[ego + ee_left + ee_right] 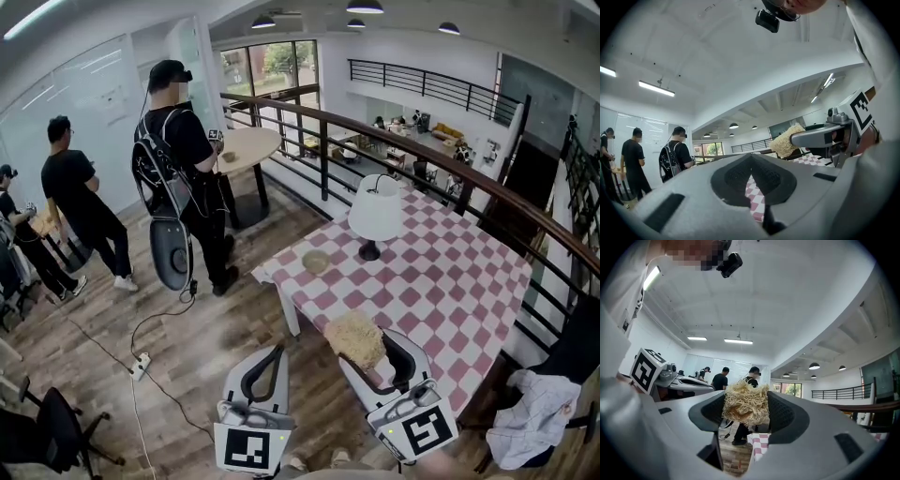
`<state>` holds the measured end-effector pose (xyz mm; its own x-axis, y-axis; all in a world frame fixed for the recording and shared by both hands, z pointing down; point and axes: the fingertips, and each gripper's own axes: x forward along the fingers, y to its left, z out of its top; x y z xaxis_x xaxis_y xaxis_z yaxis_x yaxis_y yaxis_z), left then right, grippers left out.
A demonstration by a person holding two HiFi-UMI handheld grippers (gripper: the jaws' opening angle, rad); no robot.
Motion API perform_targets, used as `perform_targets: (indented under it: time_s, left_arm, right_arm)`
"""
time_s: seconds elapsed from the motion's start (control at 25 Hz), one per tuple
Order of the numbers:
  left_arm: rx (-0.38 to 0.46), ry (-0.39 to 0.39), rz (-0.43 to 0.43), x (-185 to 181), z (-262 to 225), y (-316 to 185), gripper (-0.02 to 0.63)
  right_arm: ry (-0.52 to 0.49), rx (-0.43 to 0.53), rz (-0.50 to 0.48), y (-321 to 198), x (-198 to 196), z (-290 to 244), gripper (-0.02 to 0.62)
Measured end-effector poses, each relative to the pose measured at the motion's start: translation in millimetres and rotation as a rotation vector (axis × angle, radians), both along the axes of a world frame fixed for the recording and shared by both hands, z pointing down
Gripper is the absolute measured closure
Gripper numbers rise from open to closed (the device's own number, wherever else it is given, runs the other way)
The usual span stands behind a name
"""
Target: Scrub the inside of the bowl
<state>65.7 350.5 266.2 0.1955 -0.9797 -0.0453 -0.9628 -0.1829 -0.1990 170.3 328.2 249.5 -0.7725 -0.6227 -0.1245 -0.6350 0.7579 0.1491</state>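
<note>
A small tan bowl (316,262) sits near the left corner of the table with the red-and-white checked cloth (450,281). My right gripper (370,352) is over the table's near edge, shut on a straw-coloured fibre scrubber (354,337). In the right gripper view the scrubber (745,404) fills the gap between the jaws of the gripper (746,409), which point up toward the room. My left gripper (278,349) hangs beside the table over the floor, its jaws closed with nothing between them (751,157). The bowl lies well ahead of both grippers.
A white-shaded lamp (376,211) stands on the table beyond the bowl. A dark railing (450,169) runs behind the table. Several people (183,169) stand at the left on the wood floor. A power strip (141,364) and cable lie on the floor. White clothing (530,412) lies at the right.
</note>
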Motion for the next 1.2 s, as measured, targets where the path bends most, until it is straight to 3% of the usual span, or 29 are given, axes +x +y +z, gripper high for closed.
perform_targets:
  time_s: [0.24,0.76,0.92,1.2]
  left_arm:
    - [0.015,0.027,-0.025,16,-2,-9,0.592]
    - [0.032,-0.014,-0.071,38,3,-23,0.592]
    - [0.037,0.008,-0.052,43,9,-32,0.592]
    - [0.014,-0.026,-0.018,43,25,-60,0.592]
  right_arm:
    - [-0.013,0.018,-0.001,-7,11,2,0.342]
    - [-0.025,0.022,-0.033,-24,43,10,0.342]
    - [-0.023,0.026,-0.015,-35,46,18,0.342]
    - [-0.020,0.011,0.010,-63,43,32,0.342]
